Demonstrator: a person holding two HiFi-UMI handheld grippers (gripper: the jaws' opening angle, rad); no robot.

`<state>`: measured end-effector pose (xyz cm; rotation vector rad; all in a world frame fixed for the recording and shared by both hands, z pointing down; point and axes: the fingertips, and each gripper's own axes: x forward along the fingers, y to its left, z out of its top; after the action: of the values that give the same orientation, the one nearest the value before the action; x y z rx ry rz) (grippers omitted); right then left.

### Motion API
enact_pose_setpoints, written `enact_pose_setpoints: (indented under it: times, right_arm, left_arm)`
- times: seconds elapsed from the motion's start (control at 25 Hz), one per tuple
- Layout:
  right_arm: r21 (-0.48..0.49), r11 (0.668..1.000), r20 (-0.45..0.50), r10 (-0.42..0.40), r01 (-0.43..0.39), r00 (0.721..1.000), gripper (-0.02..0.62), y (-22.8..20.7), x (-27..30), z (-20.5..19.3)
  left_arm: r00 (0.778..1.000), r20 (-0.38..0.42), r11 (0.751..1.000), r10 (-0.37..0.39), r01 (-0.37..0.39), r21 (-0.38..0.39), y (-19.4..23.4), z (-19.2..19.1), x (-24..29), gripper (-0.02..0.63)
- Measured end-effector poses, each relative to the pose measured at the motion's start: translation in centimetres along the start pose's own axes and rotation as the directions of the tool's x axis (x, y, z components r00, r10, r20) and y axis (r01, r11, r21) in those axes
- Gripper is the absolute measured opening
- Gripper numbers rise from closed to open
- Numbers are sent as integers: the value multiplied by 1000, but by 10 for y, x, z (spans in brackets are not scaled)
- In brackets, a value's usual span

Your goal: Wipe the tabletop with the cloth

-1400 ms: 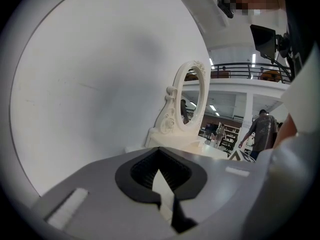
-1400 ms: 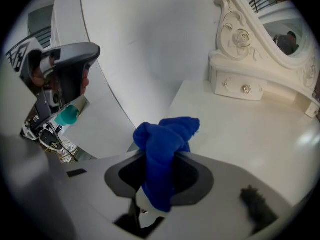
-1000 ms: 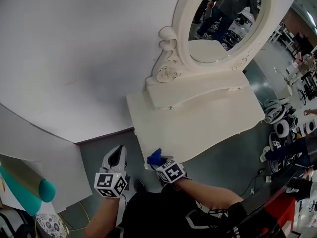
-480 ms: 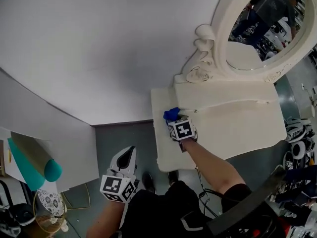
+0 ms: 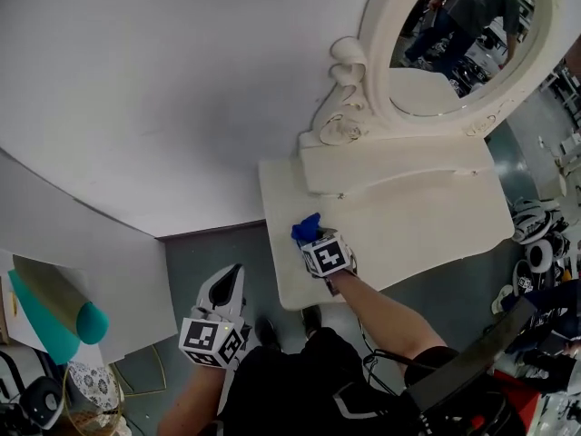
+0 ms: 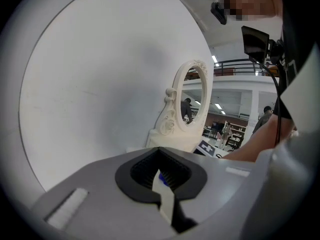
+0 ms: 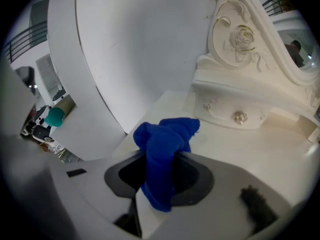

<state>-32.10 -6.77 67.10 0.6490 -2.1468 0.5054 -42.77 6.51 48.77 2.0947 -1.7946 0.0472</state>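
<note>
Blue cloth is pinched by right gripper jaws over the desk; left gripper jaws are pressed together

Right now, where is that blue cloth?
In the head view the blue cloth is clamped in the right gripper, over the left part of the white dressing-table top, in front of the small drawer below the oval mirror.

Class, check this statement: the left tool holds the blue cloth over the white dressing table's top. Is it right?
No. The right tool holds the blue cloth over the white dressing table's top, as the right gripper view shows.
</note>
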Motion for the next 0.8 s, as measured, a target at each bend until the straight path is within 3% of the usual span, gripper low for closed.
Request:
enact_pose_setpoints:
  times: [0.52, 0.68, 0.8]
  right_arm:
    - [112, 994, -23, 22, -19, 1000, 133, 41, -89, -128]
    - [118, 993, -48, 33, -27, 998, 133, 48, -102, -146]
    - [157, 987, -26, 45, -40, 999, 133, 40, -104, -137]
  left_arm:
    - [990, -1, 990, -138, 138, 20, -42, 2, 14, 9]
    - [987, 5, 987, -159, 159, 26, -52, 4, 16, 9]
    - [988, 9, 988, -155, 155, 30, -54, 6, 16, 9]
